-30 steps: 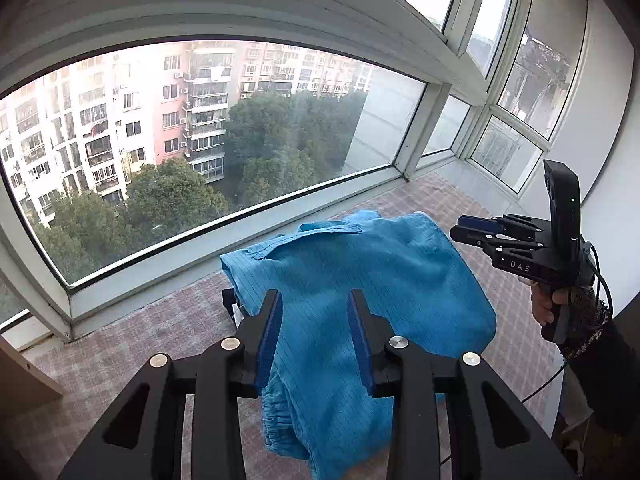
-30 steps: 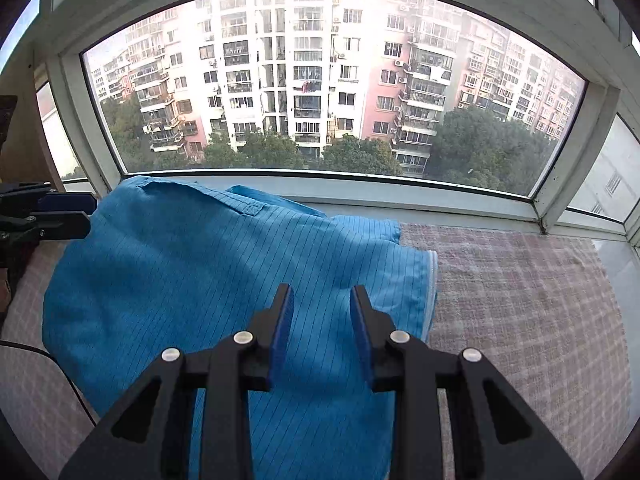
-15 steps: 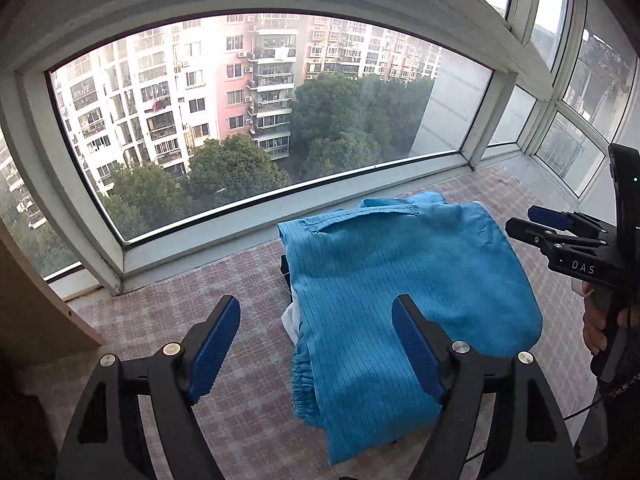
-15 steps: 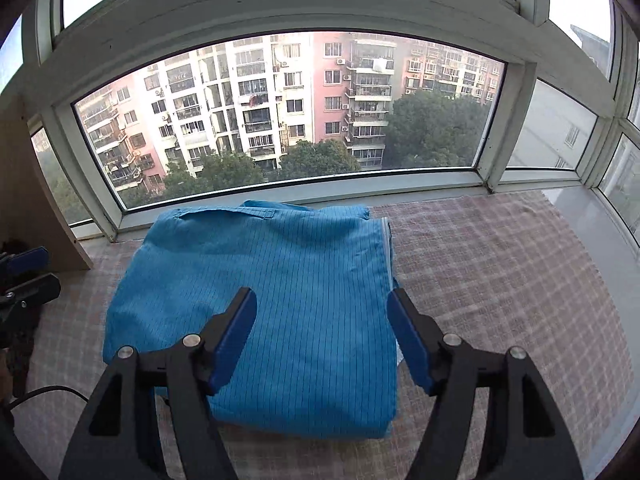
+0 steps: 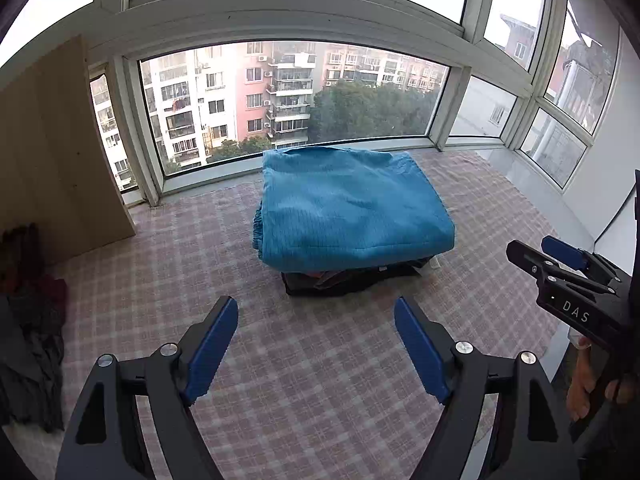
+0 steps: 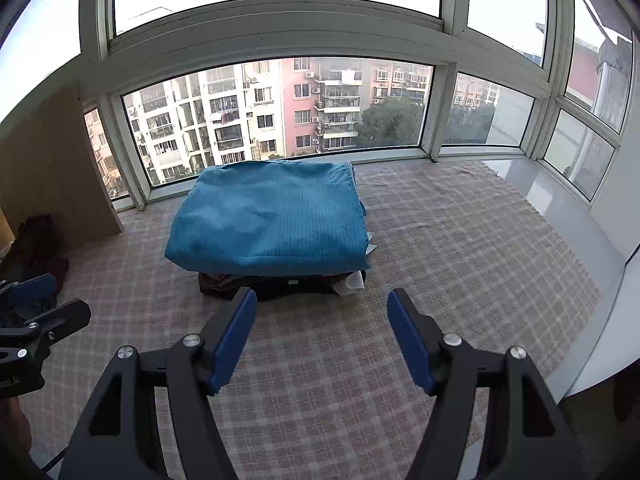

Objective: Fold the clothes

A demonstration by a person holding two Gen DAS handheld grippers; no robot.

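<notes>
On checked cloth (image 5: 320, 380) by window, folded blue garment (image 5: 348, 212) tops stack of dark folded clothes (image 5: 352, 278). Left gripper (image 5: 316, 344) and right gripper (image 6: 322, 336) both spread (nothing between pads), well short of stack.

one folded blue garment (image 5: 352, 208), one dark folded stack (image 5: 352, 278) under it, one checked cloth (image 5: 320, 380), one heap of dark clothes (image 5: 32, 352), two grippers: left (image 5: 316, 350), right (image 6: 322, 336)

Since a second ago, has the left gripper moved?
Yes. The left gripper has backed away from the window; the blue garment now lies well beyond its open fingertips.
</notes>
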